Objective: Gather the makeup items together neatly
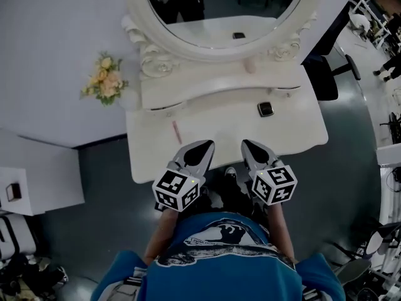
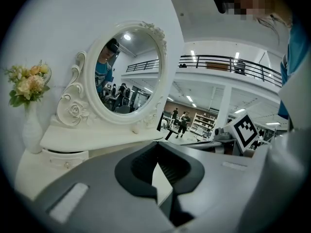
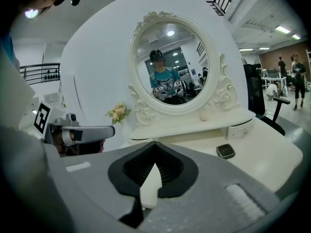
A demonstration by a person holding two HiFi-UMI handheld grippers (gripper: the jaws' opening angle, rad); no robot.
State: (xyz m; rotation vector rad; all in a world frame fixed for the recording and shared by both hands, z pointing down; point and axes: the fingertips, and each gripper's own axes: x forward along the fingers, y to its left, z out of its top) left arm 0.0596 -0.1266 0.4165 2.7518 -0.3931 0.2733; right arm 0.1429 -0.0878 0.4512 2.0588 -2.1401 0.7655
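Observation:
A dark square compact (image 1: pixel 265 109) lies on the white vanity table (image 1: pixel 301 137), right of centre; it also shows in the right gripper view as the compact (image 3: pixel 225 151). A thin pink pencil (image 1: pixel 177 131) lies on the left part of the tabletop. A small pale bottle (image 1: pixel 250 66) stands on the raised shelf under the mirror. My left gripper (image 1: pixel 206 145) and right gripper (image 1: pixel 246 143) hover side by side over the table's front edge, both shut and empty. The left gripper (image 2: pixel 156 147) and right gripper (image 3: pixel 154 144) each have their tips together over bare tabletop.
An oval mirror (image 1: pixel 225 11) in a carved white frame stands at the back of the table. A vase of pale flowers (image 1: pixel 105 80) sits at the far left. A black office chair (image 1: pixel 326 74) stands to the right. Grey floor surrounds the table.

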